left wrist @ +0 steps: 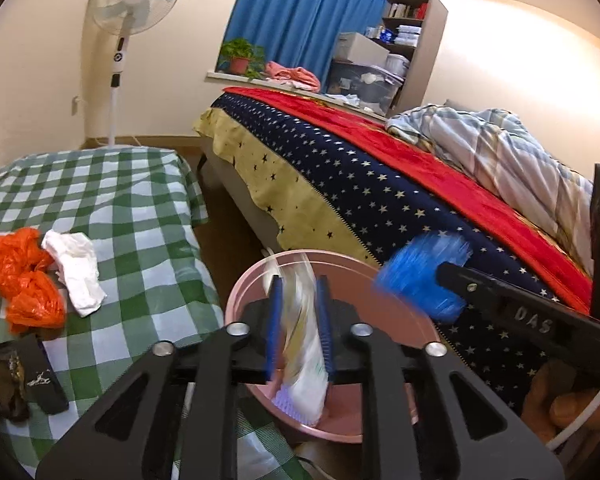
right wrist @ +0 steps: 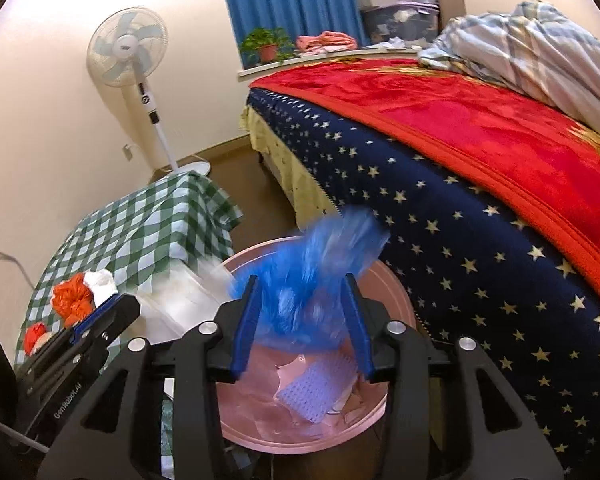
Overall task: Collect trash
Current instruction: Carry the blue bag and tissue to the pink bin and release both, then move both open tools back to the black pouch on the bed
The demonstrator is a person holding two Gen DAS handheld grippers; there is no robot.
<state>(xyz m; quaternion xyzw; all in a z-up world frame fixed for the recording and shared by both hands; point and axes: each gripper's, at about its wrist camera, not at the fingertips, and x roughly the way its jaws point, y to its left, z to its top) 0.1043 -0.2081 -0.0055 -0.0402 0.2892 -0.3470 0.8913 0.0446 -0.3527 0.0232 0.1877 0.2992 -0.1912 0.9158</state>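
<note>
A: Room to move?
B: Tight. Round pink plastic bin (right wrist: 396, 292) sits on the floor in the gap between the green-and-white checked cloth desk (left wrist: 140, 208) and the star-patterned navy bed side (right wrist: 480, 248); desk edge just left of the rim, bed just right.

A: Left gripper?
B: Left gripper (left wrist: 300, 320) is over the bin mouth, jaws slightly apart with a blurred whitish crumpled wrapper (left wrist: 300, 340) between the blue pads. Can't tell whether the pads press it.

A: Right gripper?
B: Right gripper (right wrist: 304, 320) also above the bin, jaws parted wider, blurred crumpled blue plastic bag (right wrist: 312, 276) between them. Pads look clear of it.

A: In the bin?
B: Lilac dotted cloth piece (right wrist: 316, 388), pale scraps.

A: Trash on the desk?
B: Crumpled orange plastic bag (left wrist: 24, 280) touching a crumpled white tissue (left wrist: 76, 272) near the front-left; dark wrapper (left wrist: 44, 376) at the near edge.

A: Around?
B: White standing fan (left wrist: 136, 0) past the desk, red blanket (right wrist: 480, 120), striped quilt (left wrist: 500, 148) on the bed, blue curtain (left wrist: 300, 12), potted plant (left wrist: 240, 56).
</note>
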